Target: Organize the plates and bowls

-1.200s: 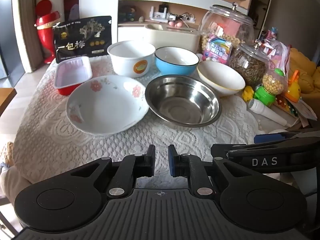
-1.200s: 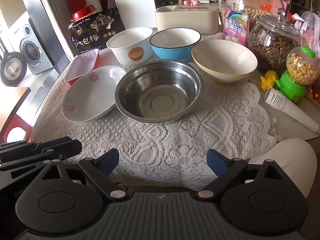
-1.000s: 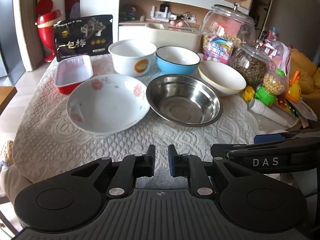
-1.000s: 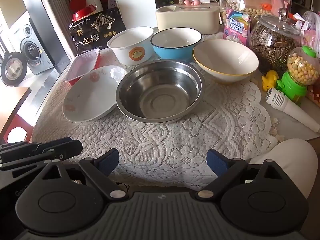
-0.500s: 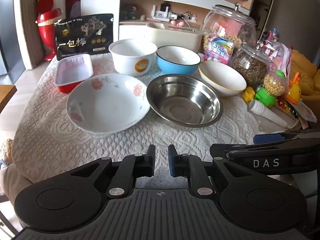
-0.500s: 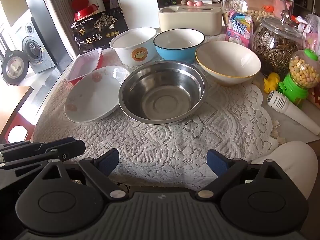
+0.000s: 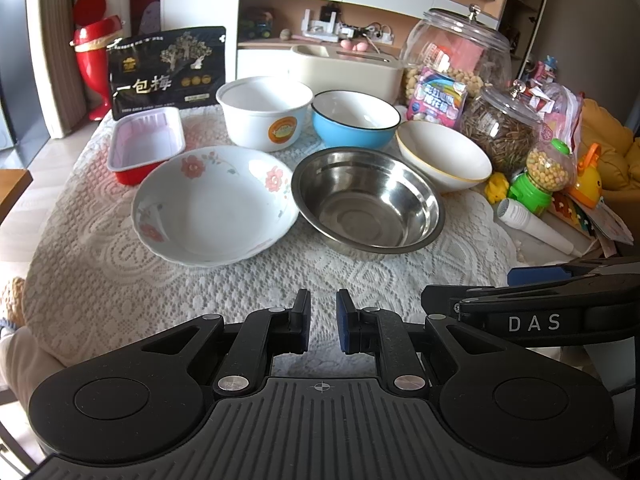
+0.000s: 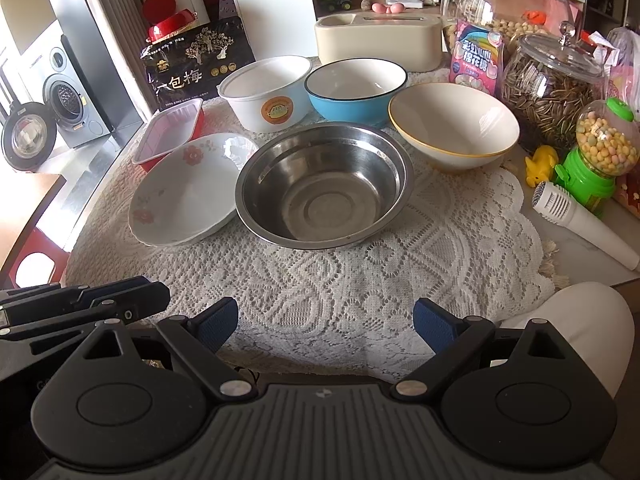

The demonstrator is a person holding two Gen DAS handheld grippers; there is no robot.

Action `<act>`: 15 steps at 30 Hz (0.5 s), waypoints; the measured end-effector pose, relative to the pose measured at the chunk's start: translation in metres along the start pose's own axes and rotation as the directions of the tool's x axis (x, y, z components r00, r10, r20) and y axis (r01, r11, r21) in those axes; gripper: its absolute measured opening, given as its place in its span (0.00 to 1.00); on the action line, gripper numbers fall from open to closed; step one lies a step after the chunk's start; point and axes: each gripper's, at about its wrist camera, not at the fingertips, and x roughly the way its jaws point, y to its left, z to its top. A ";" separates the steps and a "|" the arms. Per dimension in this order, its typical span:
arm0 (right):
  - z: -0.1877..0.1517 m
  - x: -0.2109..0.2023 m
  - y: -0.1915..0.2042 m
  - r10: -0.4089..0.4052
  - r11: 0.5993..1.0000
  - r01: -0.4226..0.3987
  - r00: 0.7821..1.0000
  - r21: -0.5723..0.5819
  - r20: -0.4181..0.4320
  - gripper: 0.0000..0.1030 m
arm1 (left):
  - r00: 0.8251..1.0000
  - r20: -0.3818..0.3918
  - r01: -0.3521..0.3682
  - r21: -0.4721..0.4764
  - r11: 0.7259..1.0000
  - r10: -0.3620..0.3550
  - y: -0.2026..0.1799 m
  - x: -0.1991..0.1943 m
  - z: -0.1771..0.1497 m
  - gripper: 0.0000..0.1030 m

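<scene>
On the lace cloth stand a floral plate (image 7: 212, 204) (image 8: 188, 192), a steel bowl (image 7: 368, 200) (image 8: 324, 184), a white tub with an orange logo (image 7: 264, 112) (image 8: 268, 96), a blue bowl (image 7: 354, 118) (image 8: 356, 88) and a white bowl with a yellow rim (image 7: 442, 154) (image 8: 454, 124). My left gripper (image 7: 322, 326) is nearly shut and empty, above the cloth's near edge. My right gripper (image 8: 326, 322) is wide open and empty, in front of the steel bowl; it also shows in the left wrist view (image 7: 536, 276).
A red tray (image 7: 146, 144), a black snack bag (image 7: 166, 70), a cream box (image 7: 348, 68), glass jars (image 7: 500, 132), a green candy dispenser (image 8: 596, 160) and a white toy microphone (image 8: 580, 224) crowd the back and right. The table drops off at left.
Both grippers have drifted slightly forward toward the bowls. The jaws have not changed.
</scene>
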 end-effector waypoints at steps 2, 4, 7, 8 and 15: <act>0.000 0.000 -0.001 0.001 1.000 -0.001 1.000 0.003 -0.002 0.93 | 1.000 0.000 -0.001 -0.001 1.000 0.001 0.000 0.000 0.000 0.16; 0.000 0.000 -0.002 0.002 1.000 -0.002 1.000 0.004 -0.003 0.93 | 1.000 0.000 0.000 0.000 1.000 0.000 0.000 0.000 0.000 0.16; 0.000 0.000 -0.002 0.002 1.000 -0.002 1.000 0.004 -0.003 0.93 | 1.000 0.000 0.000 -0.001 1.000 0.000 0.000 0.000 0.000 0.16; 0.000 0.000 -0.001 0.002 1.000 -0.002 1.000 0.003 -0.003 0.93 | 1.000 0.000 0.000 -0.001 1.000 0.000 0.000 0.000 0.000 0.16; -0.001 0.000 -0.001 0.003 1.000 -0.003 1.000 0.004 -0.004 0.93 | 1.000 0.000 -0.001 -0.002 1.000 0.001 -0.001 0.000 -0.001 0.16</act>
